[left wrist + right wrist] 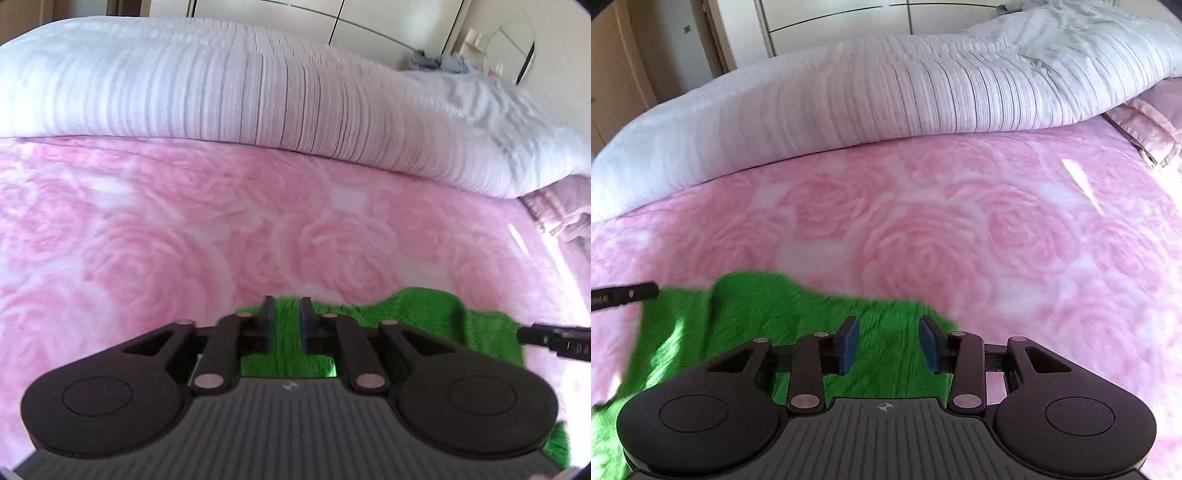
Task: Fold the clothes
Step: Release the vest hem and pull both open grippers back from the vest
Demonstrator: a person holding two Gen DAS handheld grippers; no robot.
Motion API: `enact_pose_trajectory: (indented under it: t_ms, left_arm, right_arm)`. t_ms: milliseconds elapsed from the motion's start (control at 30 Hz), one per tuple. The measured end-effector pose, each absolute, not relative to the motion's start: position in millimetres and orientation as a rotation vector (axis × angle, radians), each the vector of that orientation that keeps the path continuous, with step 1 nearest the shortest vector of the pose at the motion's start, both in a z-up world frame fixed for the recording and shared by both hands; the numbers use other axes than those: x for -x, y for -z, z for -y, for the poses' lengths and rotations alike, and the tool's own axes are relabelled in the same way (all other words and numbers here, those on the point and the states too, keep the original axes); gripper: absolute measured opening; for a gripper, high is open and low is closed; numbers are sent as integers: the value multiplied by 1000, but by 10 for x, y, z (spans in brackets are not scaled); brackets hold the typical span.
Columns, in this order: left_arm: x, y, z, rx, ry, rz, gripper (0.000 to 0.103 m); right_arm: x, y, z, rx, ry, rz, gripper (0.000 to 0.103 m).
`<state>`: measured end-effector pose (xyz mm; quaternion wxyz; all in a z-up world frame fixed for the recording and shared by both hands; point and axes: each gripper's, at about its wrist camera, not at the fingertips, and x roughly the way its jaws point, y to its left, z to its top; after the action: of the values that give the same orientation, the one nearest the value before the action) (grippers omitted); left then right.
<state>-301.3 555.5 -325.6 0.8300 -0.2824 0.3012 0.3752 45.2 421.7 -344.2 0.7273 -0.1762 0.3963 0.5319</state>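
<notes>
Bright, soft daylight, slight motion blur, strong fisheye bending and dark vignetted corners.

A bed (pixel 960 229) in a pink rose blanket carries a green cloth (pixel 768 314), a striped duvet (pixel 886 99) behind.

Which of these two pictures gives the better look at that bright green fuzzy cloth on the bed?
The right wrist view: the green cloth spreads wide across the pink rose blanket, showing a fold and its far edge. In the left wrist view the cloth is mostly hidden behind the left gripper.
</notes>
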Motion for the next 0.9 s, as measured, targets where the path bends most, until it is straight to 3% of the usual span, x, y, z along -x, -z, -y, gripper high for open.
enact_pose_trajectory:
  t_ms: [167,333,600,900]
  left_arm:
    - [3419,3265,-4824,507,-732,-742,10]
    - [3940,3489,-4191,400,-754,-850,10]
    - [4391,3195,-3824,368,-808,-796,7]
    - [4432,3563,-3482,300,-773,-730,7]
  right_arm:
    - [-15,3428,-3704,496,-1258,-922,40]
    - [397,3694,-3009,690,-1235,-837,40]
    - [274,3459,-2273,583,-1159,-844,40]
    - [593,3780,-2110,537,-1223,-712,40]
